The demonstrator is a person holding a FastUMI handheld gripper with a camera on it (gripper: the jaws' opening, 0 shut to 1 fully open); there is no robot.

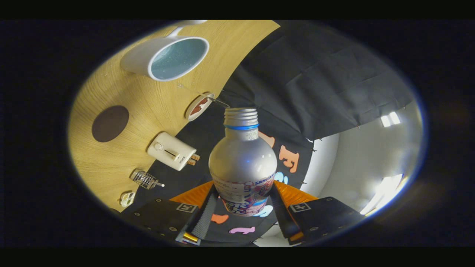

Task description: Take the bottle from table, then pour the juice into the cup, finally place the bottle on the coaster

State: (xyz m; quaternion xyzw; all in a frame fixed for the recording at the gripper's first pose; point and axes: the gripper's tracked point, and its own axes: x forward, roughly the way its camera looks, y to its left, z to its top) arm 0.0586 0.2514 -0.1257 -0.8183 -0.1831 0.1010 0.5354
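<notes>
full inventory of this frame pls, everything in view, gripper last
bottle: 1, silver with blue neck ring and printed label, uncapped, between the fingers, lifted and tilted relative to the table
cup: 1, white outside, pale blue inside, on the table beyond the bottle
coaster: 1, dark brown, round, on the table near the cup
small dish: 1, white with reddish-brown contents, at the table edge
toaster-like box: 1, cream, at the table edge
wire object: 1, metal, beside the box
small pale object: 1, too small to identify
table: 1, light wood
gripper: 1, fingers pressed on both sides of the bottle's label
</notes>
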